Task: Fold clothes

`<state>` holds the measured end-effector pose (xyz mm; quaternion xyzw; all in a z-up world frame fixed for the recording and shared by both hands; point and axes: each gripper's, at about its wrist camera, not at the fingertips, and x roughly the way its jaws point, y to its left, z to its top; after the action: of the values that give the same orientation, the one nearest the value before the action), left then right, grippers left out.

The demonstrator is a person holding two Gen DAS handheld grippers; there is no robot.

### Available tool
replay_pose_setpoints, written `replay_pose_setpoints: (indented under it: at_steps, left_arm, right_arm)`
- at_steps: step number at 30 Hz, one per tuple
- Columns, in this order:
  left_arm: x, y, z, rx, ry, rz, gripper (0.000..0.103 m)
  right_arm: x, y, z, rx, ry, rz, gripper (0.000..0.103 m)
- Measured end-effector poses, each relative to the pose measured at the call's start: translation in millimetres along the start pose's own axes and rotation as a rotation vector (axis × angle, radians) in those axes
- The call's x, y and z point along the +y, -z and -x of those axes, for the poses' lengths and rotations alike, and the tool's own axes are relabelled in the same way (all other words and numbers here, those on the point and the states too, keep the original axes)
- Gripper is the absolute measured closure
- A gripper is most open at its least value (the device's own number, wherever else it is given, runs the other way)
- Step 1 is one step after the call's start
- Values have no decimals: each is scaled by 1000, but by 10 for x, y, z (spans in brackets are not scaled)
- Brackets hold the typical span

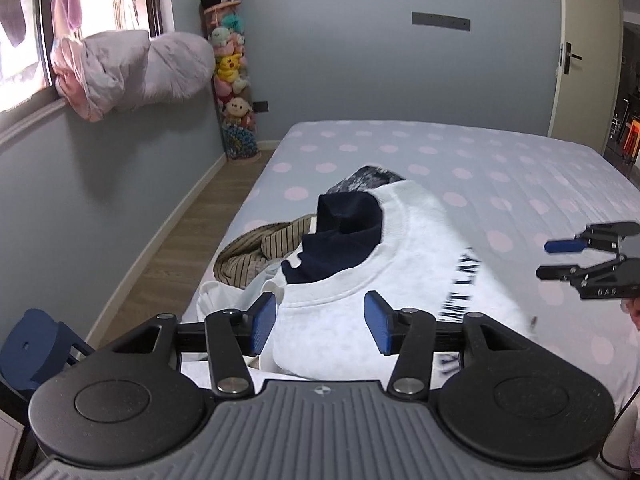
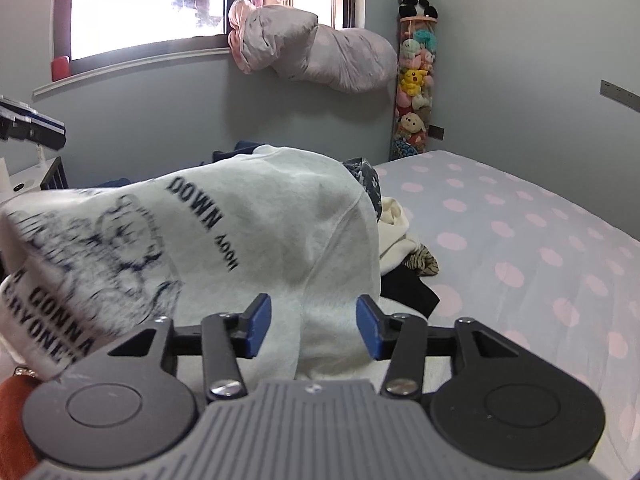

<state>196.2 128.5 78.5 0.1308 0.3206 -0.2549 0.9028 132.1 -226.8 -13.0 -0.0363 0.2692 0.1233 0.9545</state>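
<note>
Bedroom, polka-dot bed [image 1: 480,160]. Left wrist view: left gripper [image 1: 320,322] parted, pads clear of white sweatshirt [image 1: 416,240] draped over clothes pile [image 1: 256,248]; right gripper [image 1: 554,258] parted, empty. Right wrist view: right gripper [image 2: 314,330] parted over sweatshirt [image 2: 260,220], gripping nothing.

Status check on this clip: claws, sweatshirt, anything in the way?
Left claw open, right claw open. White printed cotton sweatshirt lies draped over a heap of other clothes on the polka-dot bed, unfolded. Heap underneath obstructs.
</note>
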Motion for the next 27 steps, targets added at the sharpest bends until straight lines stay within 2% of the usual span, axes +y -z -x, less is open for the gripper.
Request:
replay_pose_setpoints:
  at_steps: [5,7,8,10,17,20,23,27]
  left_arm:
    - [205,113,-455,53,17,5,56]
    - [277,154,-619,64,53,11,54]
    - [292,169,-695,77,63,12,50]
    - [323,197,-848,102,84,14,50]
    - [328,334,-1276,176,120,-10,43]
    - [308,407,-1405,197,121,-20,41]
    - [345,460,-1468,203,137,14,36]
    - [371,508,-1509,212,159,72,37]
  right_arm:
    - [-94,-303,-411,7,5,56,47]
    - [-120,-452,-578,0,-2,67,39]
    - [-127,-535,-667,-4,-7,73,37]
    - [-120,-709,-850,-11,-26,98,36]
    - [-7,-1182,-1484,36,-80,306,36]
    - [41,-1265,-1665,74,-106,388,31]
    - [76,-1274,-1796,109,-122,446,25]
    - [64,-1269,-1914,131,-154,436,20]
